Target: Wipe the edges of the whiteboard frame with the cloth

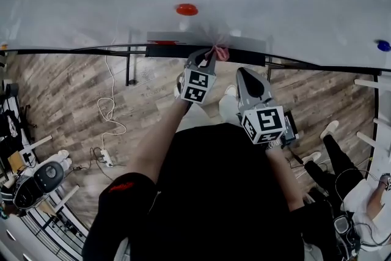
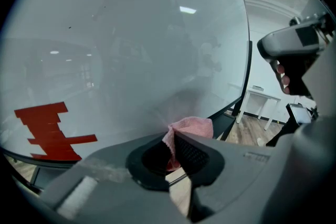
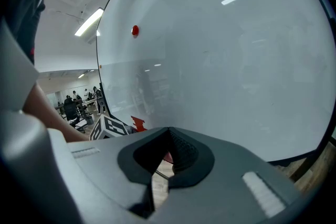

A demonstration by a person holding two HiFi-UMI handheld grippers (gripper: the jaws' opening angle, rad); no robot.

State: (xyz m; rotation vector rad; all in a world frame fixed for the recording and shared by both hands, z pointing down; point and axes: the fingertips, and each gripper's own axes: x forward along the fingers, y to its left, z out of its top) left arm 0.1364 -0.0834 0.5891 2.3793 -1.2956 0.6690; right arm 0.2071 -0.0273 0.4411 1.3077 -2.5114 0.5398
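Whiteboard frame point(image 1: 91, 51) bottom edge: left tool point(image 1: 211, 57) pinches cloth point(image 1: 221, 53) there; right tool point(image 1: 244, 73) pressed together.

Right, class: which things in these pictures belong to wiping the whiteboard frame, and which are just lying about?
For the job:
- pink cloth
- left gripper, shut on the cloth
- whiteboard frame, bottom edge

Just lying about:
- red magnet on the board
- blue magnet
- white cable on the floor

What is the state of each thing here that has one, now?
whiteboard: upright, no writing seen
cloth: bunched, at the whiteboard's bottom edge
left tongs: shut on the cloth
right tongs: shut, holding nothing
red magnet: stuck on the whiteboard
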